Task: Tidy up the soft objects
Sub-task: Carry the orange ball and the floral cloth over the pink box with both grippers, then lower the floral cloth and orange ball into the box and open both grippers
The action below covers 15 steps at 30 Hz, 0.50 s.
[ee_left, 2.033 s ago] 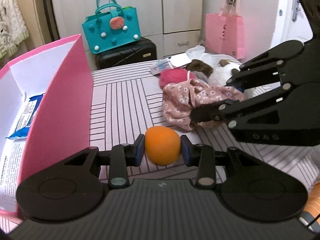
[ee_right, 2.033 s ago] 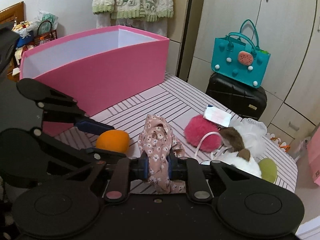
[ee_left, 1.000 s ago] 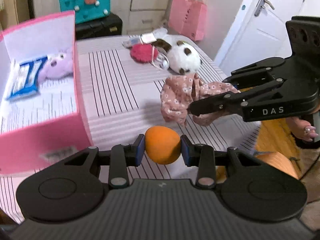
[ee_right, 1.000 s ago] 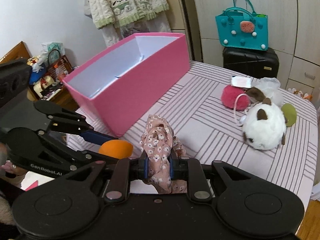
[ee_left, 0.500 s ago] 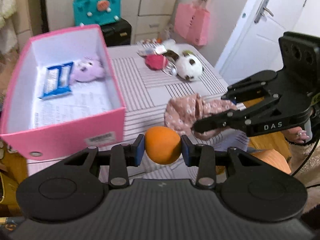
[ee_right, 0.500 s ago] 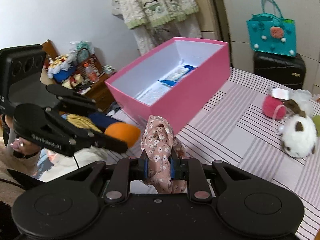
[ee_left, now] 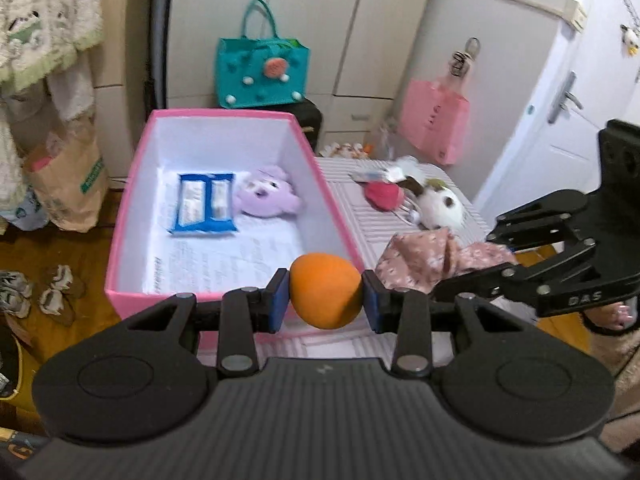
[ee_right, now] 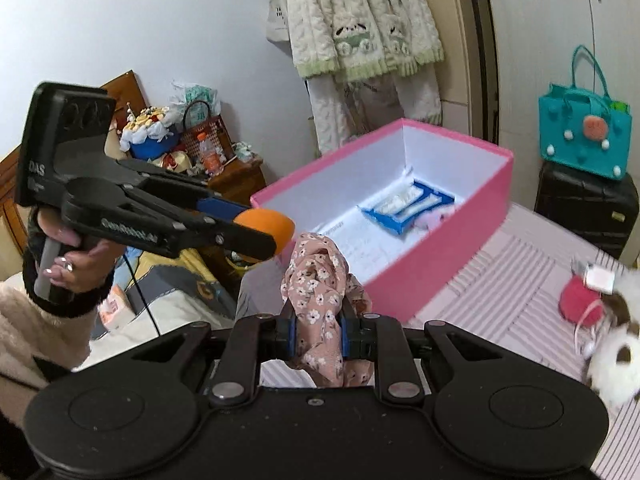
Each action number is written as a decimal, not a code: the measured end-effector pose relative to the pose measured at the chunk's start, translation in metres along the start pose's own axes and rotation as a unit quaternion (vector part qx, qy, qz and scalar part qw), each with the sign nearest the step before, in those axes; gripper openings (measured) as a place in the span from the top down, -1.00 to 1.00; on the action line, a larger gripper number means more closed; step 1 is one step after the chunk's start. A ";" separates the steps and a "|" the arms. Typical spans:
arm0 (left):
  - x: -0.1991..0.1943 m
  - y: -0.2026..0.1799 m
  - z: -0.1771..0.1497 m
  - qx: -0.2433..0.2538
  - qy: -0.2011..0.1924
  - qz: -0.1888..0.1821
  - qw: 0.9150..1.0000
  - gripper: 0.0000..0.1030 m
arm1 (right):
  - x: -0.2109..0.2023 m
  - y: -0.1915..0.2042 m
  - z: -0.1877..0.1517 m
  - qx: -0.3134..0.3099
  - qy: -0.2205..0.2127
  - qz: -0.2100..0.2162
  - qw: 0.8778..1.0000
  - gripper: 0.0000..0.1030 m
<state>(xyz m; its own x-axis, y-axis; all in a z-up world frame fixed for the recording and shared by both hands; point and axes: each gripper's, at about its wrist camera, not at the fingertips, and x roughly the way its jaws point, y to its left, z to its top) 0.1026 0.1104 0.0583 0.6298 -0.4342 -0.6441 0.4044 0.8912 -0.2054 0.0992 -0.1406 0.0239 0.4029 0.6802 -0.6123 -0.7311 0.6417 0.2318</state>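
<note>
The left gripper (ee_left: 325, 295) clamps an orange foam ball (ee_left: 325, 290) between its blue pads, held in the air at the near end of the pink box (ee_left: 335, 220). The right gripper (ee_right: 318, 334) pinches a bunched pink floral cloth (ee_right: 320, 280), also lifted clear of the striped table (ee_right: 500, 280).

Only the left wrist view looks straight down into the box: a blue tissue pack (ee_left: 204, 208) and a lilac plush toy (ee_left: 266, 196) lie side by side on its white floor (the right wrist view catches just a sliver of the plush). The right wrist view alone shows the hand (ee_right: 74, 258) gripping the left tool's handle. A white-and-brown plush (ee_left: 438, 204) and a red pom-pom (ee_left: 384, 195) sit on the table beyond the box.
</note>
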 end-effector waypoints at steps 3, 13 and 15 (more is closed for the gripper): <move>0.006 0.007 0.007 0.005 -0.002 0.014 1.000 0.28 | 0.006 0.000 0.015 -0.011 -0.013 -0.003 1.000 0.55; 0.040 0.027 0.042 0.049 -0.018 0.066 0.996 0.27 | 0.056 -0.017 0.060 -0.058 -0.042 -0.059 0.996 0.55; 0.054 0.034 0.053 0.056 -0.008 0.070 0.996 0.26 | 0.070 -0.027 0.072 -0.063 -0.041 -0.072 0.995 0.55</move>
<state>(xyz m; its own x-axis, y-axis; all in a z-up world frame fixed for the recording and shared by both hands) 0.1855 0.1104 0.0551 0.6946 -0.3097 -0.6493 0.3831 0.9232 -0.0305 0.1863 -0.0851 0.0291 0.5482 0.6146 -0.5672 -0.7240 0.6883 0.0462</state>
